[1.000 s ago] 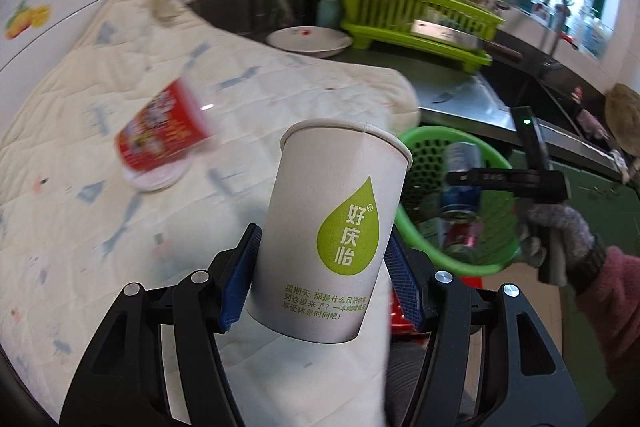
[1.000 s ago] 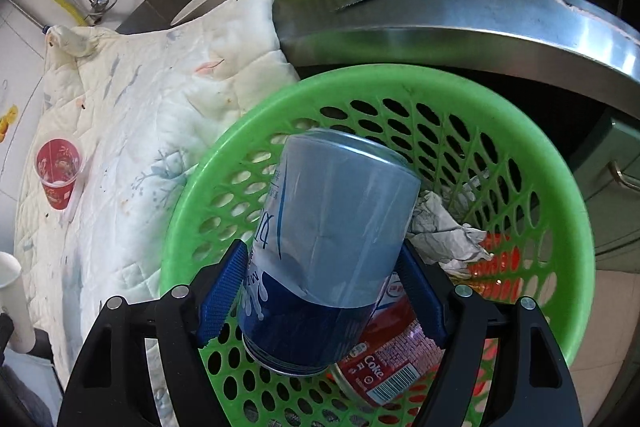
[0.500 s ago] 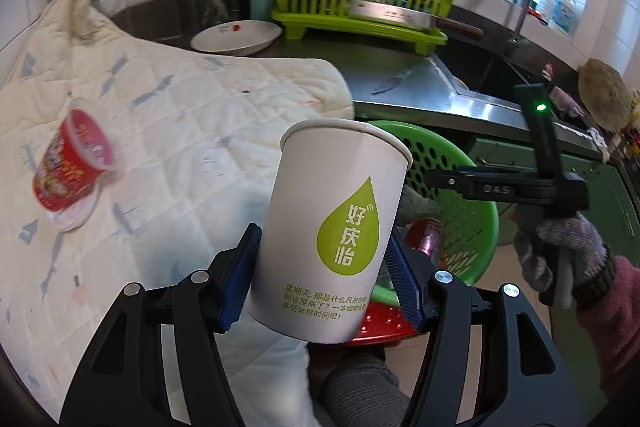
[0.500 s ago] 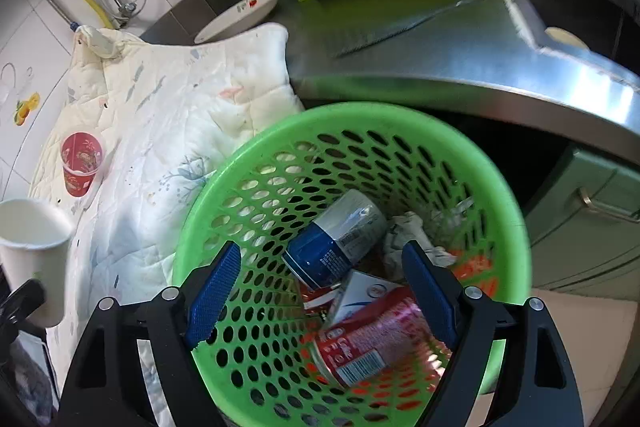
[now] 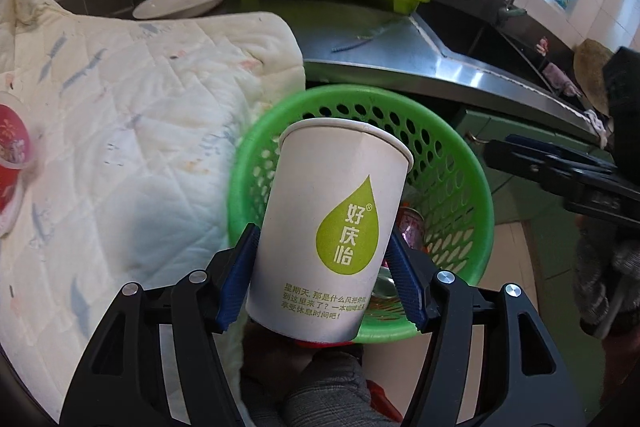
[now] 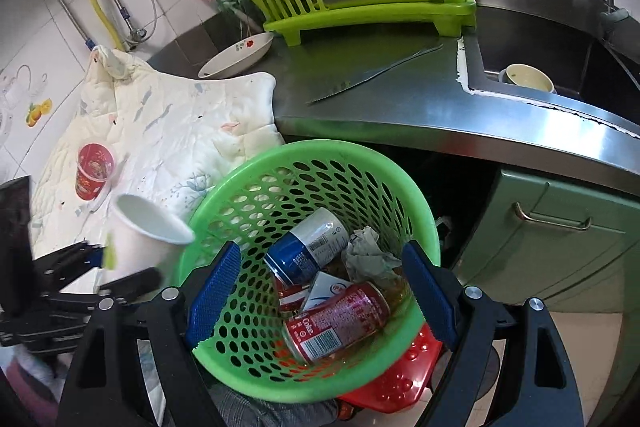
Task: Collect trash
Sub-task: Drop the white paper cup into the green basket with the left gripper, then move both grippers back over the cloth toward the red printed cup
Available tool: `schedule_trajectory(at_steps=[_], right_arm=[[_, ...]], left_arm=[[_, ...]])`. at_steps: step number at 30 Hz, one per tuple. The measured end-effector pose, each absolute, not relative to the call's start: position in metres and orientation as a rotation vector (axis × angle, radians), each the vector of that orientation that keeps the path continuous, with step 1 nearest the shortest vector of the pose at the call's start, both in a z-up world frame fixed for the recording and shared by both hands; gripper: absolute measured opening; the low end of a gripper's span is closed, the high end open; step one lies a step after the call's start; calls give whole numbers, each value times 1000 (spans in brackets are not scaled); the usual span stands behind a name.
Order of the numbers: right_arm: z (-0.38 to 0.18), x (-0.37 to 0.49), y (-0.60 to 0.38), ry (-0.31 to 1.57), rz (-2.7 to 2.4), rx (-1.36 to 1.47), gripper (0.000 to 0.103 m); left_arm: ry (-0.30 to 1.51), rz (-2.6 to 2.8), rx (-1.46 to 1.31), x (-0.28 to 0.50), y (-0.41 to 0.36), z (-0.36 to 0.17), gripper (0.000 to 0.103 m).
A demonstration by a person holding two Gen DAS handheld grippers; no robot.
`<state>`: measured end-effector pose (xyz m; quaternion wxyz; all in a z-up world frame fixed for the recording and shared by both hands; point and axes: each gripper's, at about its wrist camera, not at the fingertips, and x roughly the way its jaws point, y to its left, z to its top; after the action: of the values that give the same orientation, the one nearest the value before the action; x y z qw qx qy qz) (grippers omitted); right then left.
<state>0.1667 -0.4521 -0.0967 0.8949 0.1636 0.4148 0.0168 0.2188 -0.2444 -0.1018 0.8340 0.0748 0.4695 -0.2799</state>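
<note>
Now our left gripper [image 5: 322, 269] fingers clamp the paper cup [image 5: 336, 227] upright over the green basket [image 6: 248, 183] for dropping; our right gripper [image 6: 320, 291] fingers hang wide, empty.

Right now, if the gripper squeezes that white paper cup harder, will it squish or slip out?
It would probably squish: the white paper cup looks thin-walled and open at the top. It seems light, likely empty, since the left gripper holds it tilted with nothing spilling. Slipping looks unlikely, as the ridged blue pads press its matte sides, though its taper could let it slide.
</note>
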Motion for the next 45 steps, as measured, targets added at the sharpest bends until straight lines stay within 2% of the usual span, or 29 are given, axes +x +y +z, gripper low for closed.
schedule_trajectory(at_steps=[4, 8, 16, 33, 45], right_arm=[[-97, 161, -452, 863, 43, 334, 80], [-98, 158, -454, 865, 42, 339, 80], [-94, 156, -448, 859, 48, 330, 80], [-71, 166, -391, 840, 141, 271, 80], [-56, 179, -327, 827, 227, 158, 82]], left_arm=[[1006, -594, 151, 221, -250, -109, 64], [1019, -592, 144, 222, -253, -113, 72], [1004, -584, 137, 217, -242, -106, 72], [927, -462, 74, 203, -158, -68, 72], [879, -320, 20, 193, -82, -49, 79]])
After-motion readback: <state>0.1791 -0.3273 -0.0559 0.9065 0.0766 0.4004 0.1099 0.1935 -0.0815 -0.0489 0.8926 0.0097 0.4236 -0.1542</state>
